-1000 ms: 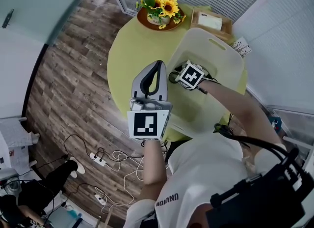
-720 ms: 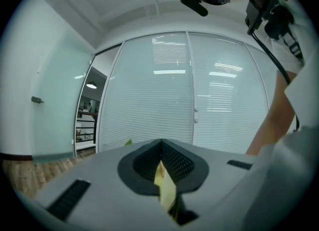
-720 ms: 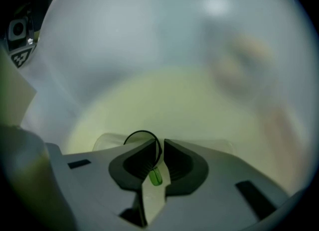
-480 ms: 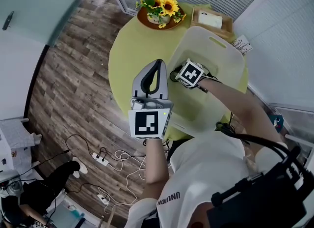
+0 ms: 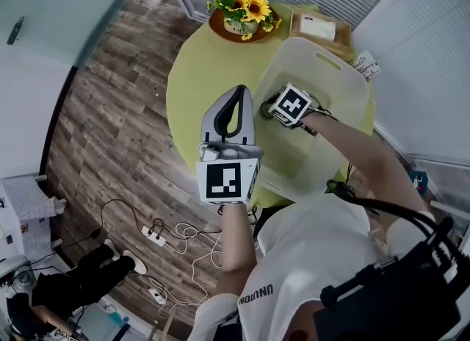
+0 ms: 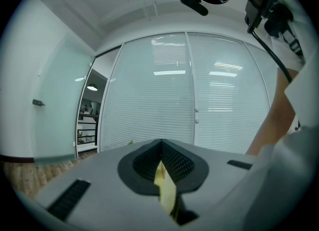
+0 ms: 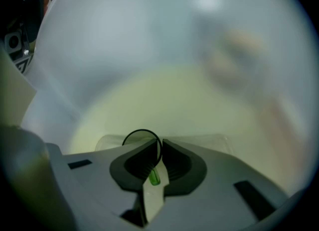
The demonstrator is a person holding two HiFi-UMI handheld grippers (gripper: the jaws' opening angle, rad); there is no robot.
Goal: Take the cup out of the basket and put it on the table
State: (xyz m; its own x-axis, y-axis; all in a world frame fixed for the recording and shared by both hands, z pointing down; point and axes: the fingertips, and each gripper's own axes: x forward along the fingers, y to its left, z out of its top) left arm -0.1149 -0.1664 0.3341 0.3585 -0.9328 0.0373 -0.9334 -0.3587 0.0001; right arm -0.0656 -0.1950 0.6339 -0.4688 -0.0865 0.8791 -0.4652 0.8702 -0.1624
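Observation:
My right gripper [image 5: 273,109] reaches down into the white plastic basket [image 5: 345,75] on the table. In the right gripper view its jaws [image 7: 160,145] have just been closing, and they now pinch the dark rim of a clear cup [image 7: 141,136] that lies on the basket's floor. In the head view my hand and the marker cube hide the cup. My left gripper [image 5: 236,91] hangs level over the yellow-green table [image 5: 194,75], left of the basket. Its jaws [image 6: 162,143] are shut with nothing between them.
A brown dish of sunflowers [image 5: 246,9] and a wooden tray [image 5: 317,27] holding a white block stand at the table's far edge. A paper tag [image 5: 364,65] hangs off the basket's right rim. Power strips and cables [image 5: 158,237] lie on the wooden floor.

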